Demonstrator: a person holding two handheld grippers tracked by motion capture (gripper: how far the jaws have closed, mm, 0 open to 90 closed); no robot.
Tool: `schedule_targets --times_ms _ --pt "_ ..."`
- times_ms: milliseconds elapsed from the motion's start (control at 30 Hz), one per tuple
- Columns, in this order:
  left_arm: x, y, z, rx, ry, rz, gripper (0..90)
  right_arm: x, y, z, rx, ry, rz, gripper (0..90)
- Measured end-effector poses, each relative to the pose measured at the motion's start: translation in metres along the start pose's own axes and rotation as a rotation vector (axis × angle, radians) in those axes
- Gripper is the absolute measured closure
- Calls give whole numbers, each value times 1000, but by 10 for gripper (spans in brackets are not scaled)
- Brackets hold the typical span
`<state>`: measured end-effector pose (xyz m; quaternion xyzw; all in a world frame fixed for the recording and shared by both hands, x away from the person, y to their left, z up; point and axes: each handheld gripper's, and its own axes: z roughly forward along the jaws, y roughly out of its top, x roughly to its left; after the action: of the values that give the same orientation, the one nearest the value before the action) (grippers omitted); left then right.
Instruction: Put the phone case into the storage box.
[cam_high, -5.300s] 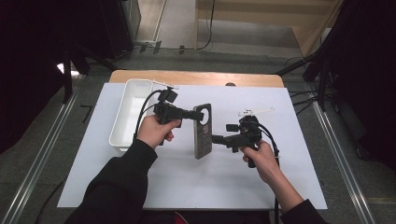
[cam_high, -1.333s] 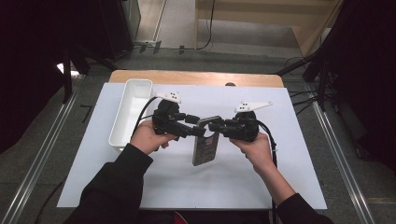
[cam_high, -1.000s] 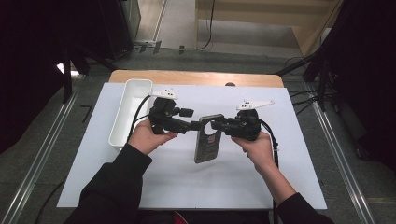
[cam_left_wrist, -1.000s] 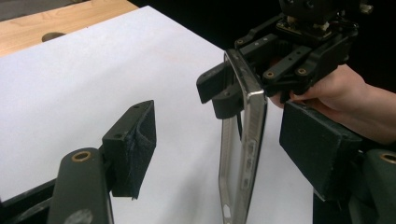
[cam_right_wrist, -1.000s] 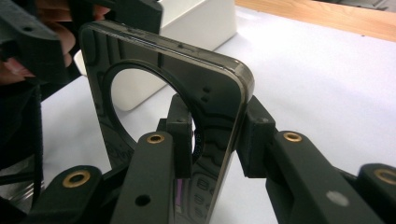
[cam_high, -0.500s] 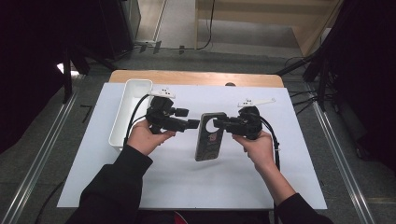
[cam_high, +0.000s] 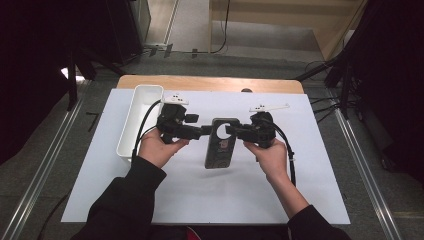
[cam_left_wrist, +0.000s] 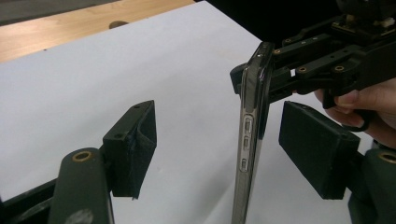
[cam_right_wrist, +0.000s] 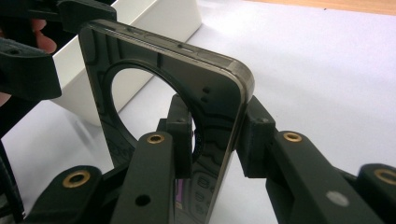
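A dark phone case (cam_high: 220, 145) with a round hole near its top hangs over the white sheet (cam_high: 300, 190). My right gripper (cam_high: 232, 131) is shut on its top right edge. In the right gripper view its jaws (cam_right_wrist: 215, 135) clamp the case (cam_right_wrist: 210, 88) beside the hole. My left gripper (cam_high: 206, 131) reaches in from the left and stands open. In the left gripper view the thin buttoned edge of the case (cam_left_wrist: 247, 140) stands between its pads (cam_left_wrist: 133, 144), with a gap on each side. The other gripper's fingers (cam_left_wrist: 308, 70) hold the case's top.
A long white tray (cam_high: 142, 100) lies at the left of the sheet, just behind my left hand, and its wall (cam_right_wrist: 154, 18) appears in the right gripper view. The wooden table edge (cam_high: 210, 82) runs along the back. Bare sheet spreads in front of the case.
Over the last second the case has straightened from a slight tilt and shifted a little away from me. Both hands have stayed nearly in place.
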<state>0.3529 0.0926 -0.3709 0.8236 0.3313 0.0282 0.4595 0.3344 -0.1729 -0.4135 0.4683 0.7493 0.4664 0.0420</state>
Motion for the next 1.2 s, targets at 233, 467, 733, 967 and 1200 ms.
schedule_targets --times_ms 233,467,733,967,1200 --pt "-5 -1 2 -3 47 4 275 3 4 6 -2 -13 30 691" --pt "-2 -3 4 -7 59 -27 279 3 8 11 2 -31 51 691" --pt "-3 -3 4 -16 97 -37 294 5 13 15 3 -55 75 691" --pt "-7 -3 7 -12 145 -30 302 9 15 20 0 -62 91 691" --pt "-9 -3 8 -14 164 -33 338 12 17 22 4 -69 107 690"
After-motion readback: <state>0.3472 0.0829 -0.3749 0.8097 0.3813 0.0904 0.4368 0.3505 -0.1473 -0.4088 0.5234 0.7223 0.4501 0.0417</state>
